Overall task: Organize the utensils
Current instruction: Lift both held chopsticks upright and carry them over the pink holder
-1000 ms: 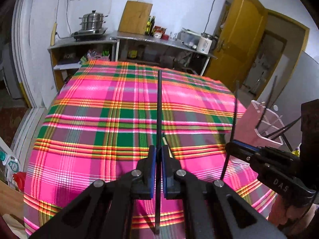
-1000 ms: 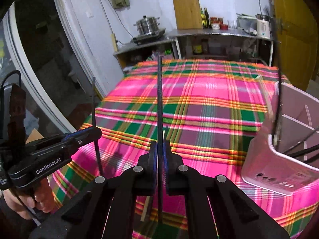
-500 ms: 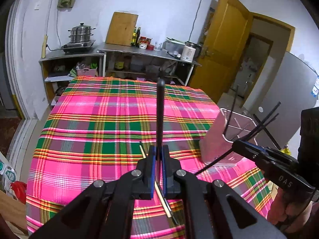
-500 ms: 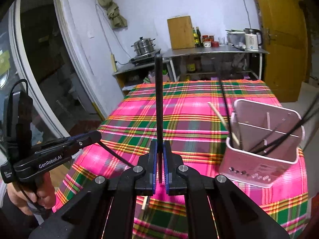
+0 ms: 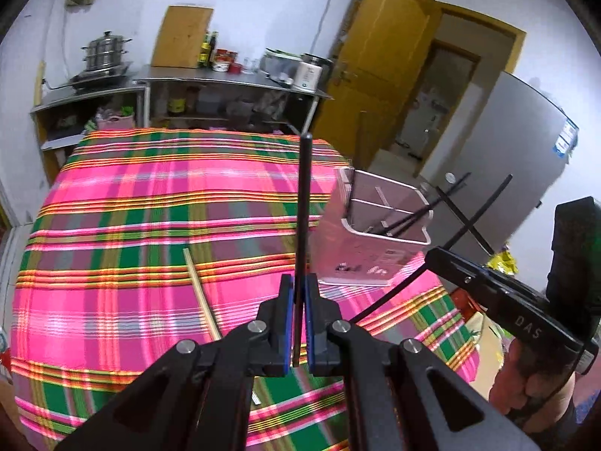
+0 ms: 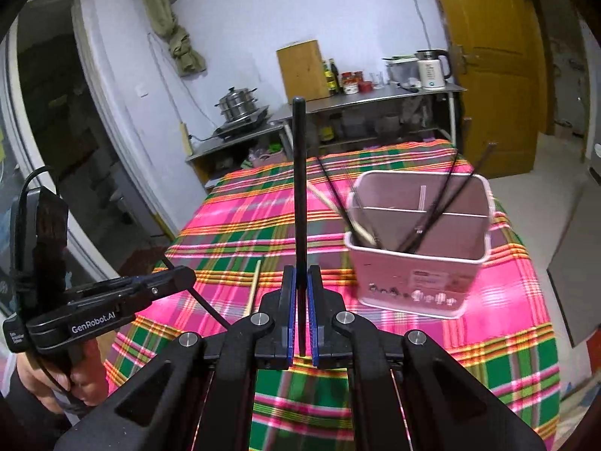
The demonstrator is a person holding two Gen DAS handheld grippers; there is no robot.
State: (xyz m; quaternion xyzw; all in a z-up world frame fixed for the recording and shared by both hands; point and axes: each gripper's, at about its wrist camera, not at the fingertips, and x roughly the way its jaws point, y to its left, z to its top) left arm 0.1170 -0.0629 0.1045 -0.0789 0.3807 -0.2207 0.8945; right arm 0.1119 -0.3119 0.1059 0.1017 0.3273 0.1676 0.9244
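Pointing upright: gripped black chopstick [image 6: 299,203]

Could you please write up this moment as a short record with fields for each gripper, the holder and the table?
left gripper: shut on a black chopstick
right gripper: shut on another black chopstick
holder: pink, divided, upright, several black chopsticks and a pale one inside
table: plaid cloth, one wooden chopstick lying loose
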